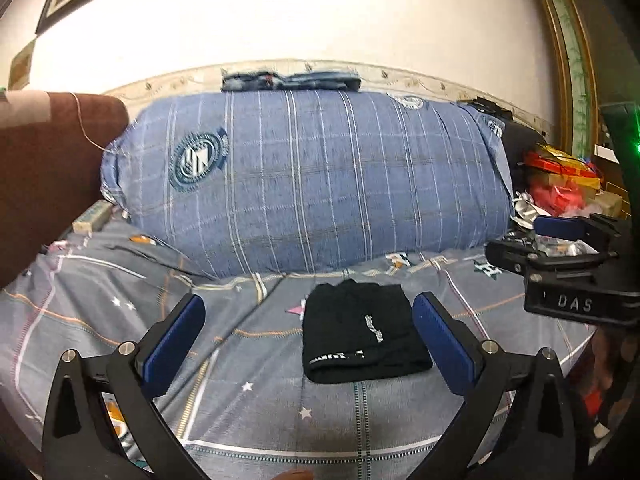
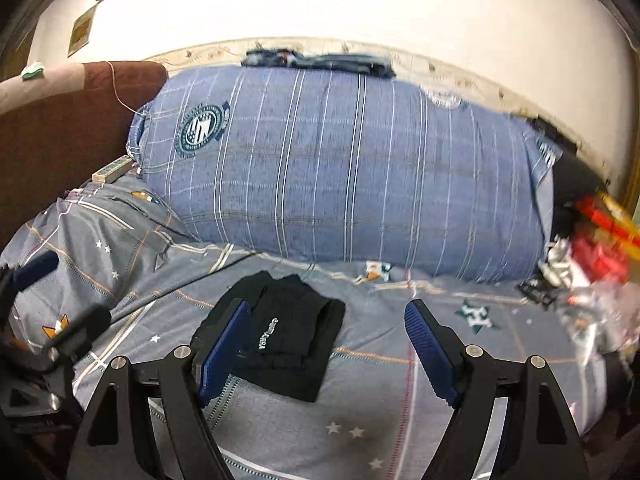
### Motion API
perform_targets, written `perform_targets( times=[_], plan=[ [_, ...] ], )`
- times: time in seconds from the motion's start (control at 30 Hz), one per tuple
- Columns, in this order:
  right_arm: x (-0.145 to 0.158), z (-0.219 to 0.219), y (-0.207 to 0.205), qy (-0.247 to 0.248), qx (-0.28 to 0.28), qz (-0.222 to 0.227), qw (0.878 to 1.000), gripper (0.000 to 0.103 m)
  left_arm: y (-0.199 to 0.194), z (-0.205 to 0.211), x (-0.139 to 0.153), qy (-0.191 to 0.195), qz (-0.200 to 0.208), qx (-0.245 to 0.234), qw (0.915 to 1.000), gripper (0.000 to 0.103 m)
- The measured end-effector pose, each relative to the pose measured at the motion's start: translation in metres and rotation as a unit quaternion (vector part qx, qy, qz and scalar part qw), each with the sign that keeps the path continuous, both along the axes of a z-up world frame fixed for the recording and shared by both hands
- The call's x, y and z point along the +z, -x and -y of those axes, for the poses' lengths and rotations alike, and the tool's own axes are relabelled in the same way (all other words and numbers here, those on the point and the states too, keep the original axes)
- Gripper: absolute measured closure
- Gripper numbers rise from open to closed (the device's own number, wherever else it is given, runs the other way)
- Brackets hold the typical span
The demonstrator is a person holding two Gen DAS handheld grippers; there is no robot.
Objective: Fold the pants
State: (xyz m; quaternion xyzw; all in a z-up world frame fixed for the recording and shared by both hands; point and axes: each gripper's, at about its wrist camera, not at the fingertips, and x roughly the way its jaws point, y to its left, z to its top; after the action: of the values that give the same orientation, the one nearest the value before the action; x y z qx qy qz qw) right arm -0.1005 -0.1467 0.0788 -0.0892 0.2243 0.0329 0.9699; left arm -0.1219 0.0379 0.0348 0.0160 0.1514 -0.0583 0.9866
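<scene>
The black pants (image 1: pixel 362 336) lie folded into a small flat rectangle with white lettering on the grey patterned bed sheet (image 1: pixel 256 412). They also show in the right wrist view (image 2: pixel 290 340). My left gripper (image 1: pixel 308 344) is open and empty, held above the sheet, with the pants between its fingers and nearer the right one. My right gripper (image 2: pixel 328 352) is open and empty, its left finger (image 2: pixel 224 352) overlapping the pants in view. The right gripper also shows in the left wrist view (image 1: pixel 560 248) at the right edge.
A large blue plaid bundle of bedding (image 1: pixel 312 184) fills the back of the bed, with folded jeans (image 1: pixel 292 80) on top. A brown headboard (image 1: pixel 48 176) stands at the left. Red and yellow clutter (image 1: pixel 564 184) sits at the right.
</scene>
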Motion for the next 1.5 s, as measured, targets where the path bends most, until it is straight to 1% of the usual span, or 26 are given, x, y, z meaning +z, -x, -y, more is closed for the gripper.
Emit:
perform_targets(
  times=[0.23,0.37,0.5,0.83,1.13,1.3,1.5],
  plan=[
    [0.018,0.0,0.02,0.002,-0.005,0.017,1.0,0.021,0.01,0.002,0.015,-0.014,0.005,0.014,0.9998,0.0],
    [0.022,0.004,0.023,-0.001,-0.009,0.022,1.0,0.021,0.014,0.004,0.021,-0.029,0.011,0.029,0.9991,0.0],
    [0.025,0.01,0.024,-0.004,-0.017,0.024,1.0,0.021,0.016,0.004,0.026,-0.029,0.01,0.035,0.9989,0.0],
    [0.032,0.02,0.027,-0.012,-0.03,0.038,0.999,0.021,0.024,0.012,0.036,-0.031,0.02,0.027,0.9989,0.0],
    [0.031,0.021,0.024,-0.011,-0.033,0.032,0.999,0.021,0.029,0.015,0.042,-0.039,0.03,0.023,0.9985,0.0],
    [0.031,0.018,0.023,-0.007,-0.034,0.032,0.999,0.021,0.031,0.016,0.044,-0.044,0.037,0.028,0.9979,0.0],
    [0.034,0.018,0.024,-0.007,-0.035,0.035,0.999,0.021,0.031,0.015,0.046,-0.041,0.036,0.027,0.9982,0.0]
  ],
)
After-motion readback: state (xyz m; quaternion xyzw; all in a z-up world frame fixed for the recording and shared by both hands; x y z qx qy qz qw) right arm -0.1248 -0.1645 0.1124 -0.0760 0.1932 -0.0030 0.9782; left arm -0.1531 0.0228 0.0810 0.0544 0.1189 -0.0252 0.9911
